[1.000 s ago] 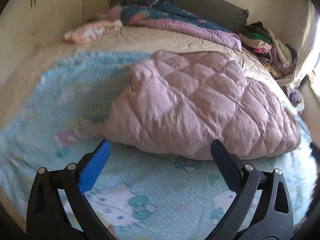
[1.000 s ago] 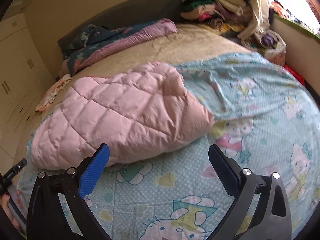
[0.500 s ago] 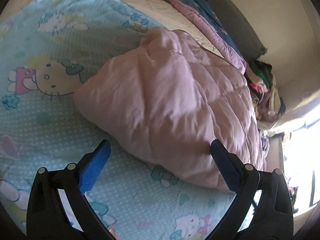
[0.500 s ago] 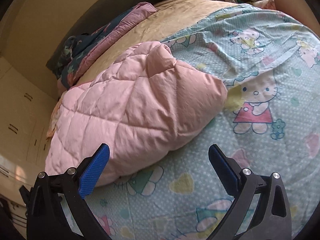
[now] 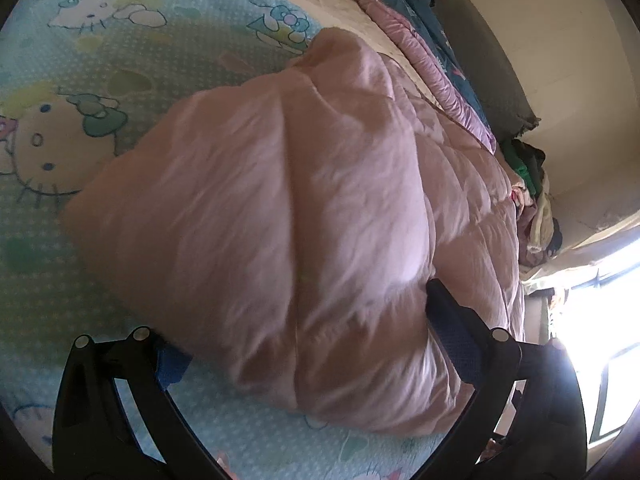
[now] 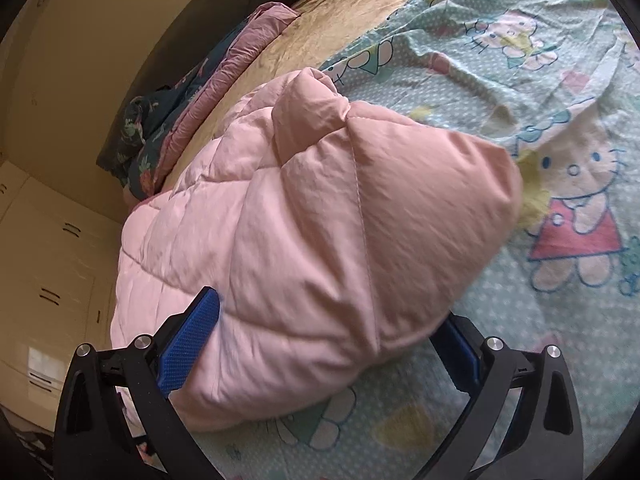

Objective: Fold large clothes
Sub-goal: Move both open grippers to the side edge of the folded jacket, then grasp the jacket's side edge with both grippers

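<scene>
A big pink quilted padded garment (image 5: 320, 200) lies bunched on the bed and fills the middle of both views. My left gripper (image 5: 312, 344) is open, with its wide-spread fingers on either side of the garment's near edge; the padding bulges between them and hides the tip of the left finger (image 5: 172, 364). In the right wrist view, the same pink garment (image 6: 320, 220) lies between the fingers of my open right gripper (image 6: 324, 344). There the blue pad (image 6: 188, 348) rests against the garment's side and the other finger sits under its lower edge.
The garment lies on a light blue cartoon-cat sheet (image 6: 520, 60) spread over a beige bed cover (image 6: 340, 12). A dark floral quilt with a purple edge (image 5: 420, 32) lies by the headboard. A clothes pile (image 5: 532, 196) sits near a bright window. White cupboards (image 6: 52, 264) stand at the left.
Both grippers have tilted and moved in close to the pink garment. Its near edge, which lay ahead of the fingertips, now sits between the open fingers of each.
</scene>
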The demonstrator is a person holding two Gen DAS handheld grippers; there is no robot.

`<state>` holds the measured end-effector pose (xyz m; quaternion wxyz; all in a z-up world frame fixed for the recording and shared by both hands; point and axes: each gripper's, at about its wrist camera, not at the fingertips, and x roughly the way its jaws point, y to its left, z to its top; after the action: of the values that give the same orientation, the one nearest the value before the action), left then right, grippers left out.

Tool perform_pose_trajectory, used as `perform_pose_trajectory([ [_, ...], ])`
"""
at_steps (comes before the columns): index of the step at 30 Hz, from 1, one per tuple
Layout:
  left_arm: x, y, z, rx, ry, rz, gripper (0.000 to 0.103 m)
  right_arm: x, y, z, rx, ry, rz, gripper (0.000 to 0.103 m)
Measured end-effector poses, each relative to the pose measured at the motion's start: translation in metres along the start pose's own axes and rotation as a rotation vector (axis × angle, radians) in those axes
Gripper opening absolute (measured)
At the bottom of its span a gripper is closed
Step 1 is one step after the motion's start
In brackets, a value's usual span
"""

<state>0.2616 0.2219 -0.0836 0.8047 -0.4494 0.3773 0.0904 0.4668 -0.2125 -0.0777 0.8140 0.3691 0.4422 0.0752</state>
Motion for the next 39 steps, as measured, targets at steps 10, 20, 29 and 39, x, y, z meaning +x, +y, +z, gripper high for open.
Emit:
perform_pose_trajectory([
  [10, 0.014, -0.003, 0.006, -0.009, -0.046, -0.008, 0.095, 0.021, -0.009, 0.011, 0.034, -0.016, 0.079, 0.099],
  [20, 0.013, -0.008, 0.007, 0.033, -0.071, -0.001, 0.092, 0.019, -0.001, 0.009, -0.024, -0.027, 0.12, 0.07],
  [29, 0.002, -0.041, 0.008, 0.152, -0.122, 0.049, 0.054, 0.002, 0.032, 0.006, -0.204, -0.057, 0.087, 0.045],
  [39, -0.018, -0.071, 0.007, 0.277, -0.177, 0.074, 0.039, -0.018, 0.075, -0.004, -0.399, -0.109, 0.009, 0.035],
])
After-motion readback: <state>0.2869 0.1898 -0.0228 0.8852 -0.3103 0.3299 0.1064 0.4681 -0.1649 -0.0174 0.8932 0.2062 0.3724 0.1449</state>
